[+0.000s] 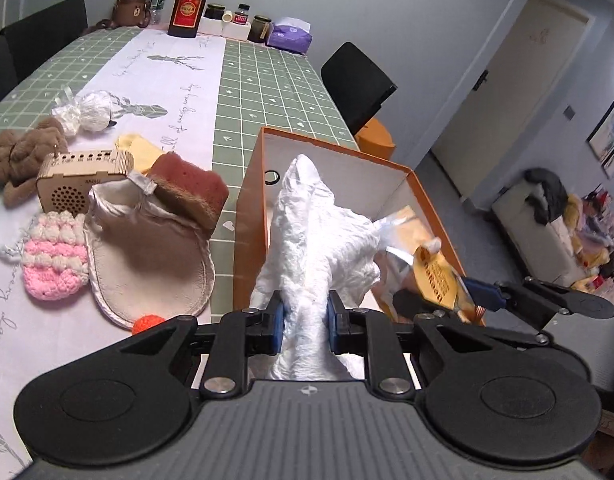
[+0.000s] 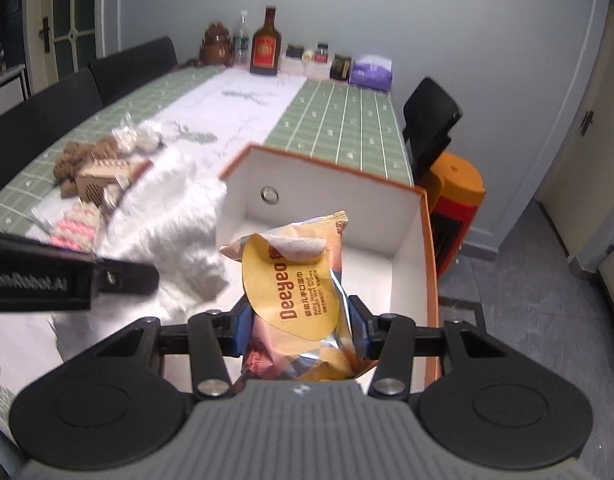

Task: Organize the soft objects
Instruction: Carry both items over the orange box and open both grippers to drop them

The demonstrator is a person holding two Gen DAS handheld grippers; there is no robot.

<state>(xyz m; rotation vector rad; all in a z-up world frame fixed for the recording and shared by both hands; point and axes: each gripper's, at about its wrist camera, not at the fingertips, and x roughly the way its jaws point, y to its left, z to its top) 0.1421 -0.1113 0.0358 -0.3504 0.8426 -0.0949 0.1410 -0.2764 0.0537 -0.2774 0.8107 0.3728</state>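
Note:
My left gripper (image 1: 305, 322) is shut on a crumpled white cloth (image 1: 313, 236), which hangs over the orange box (image 1: 249, 200) with the white inside. My right gripper (image 2: 301, 326) is shut on a yellow wet-wipes pack (image 2: 297, 276) held above the same box (image 2: 425, 248). The right gripper (image 1: 483, 294) with the wipes pack (image 1: 437, 276) also shows at the right of the left wrist view. The white cloth (image 2: 179, 232) appears blurred to the left in the right wrist view, beside the left gripper's arm (image 2: 67, 276).
On the tablecloth (image 1: 267, 92) left of the box lie a beige mitt (image 1: 147, 248), a red-brown sponge (image 1: 189, 186), a pink-and-white knit piece (image 1: 55, 260), a wooden radio (image 1: 81, 178), a brown plush (image 1: 21, 156) and a white wrapped bundle (image 1: 89, 112). Bottles and jars (image 1: 187, 4) stand at the far end. Black chairs (image 1: 357, 84) flank the table.

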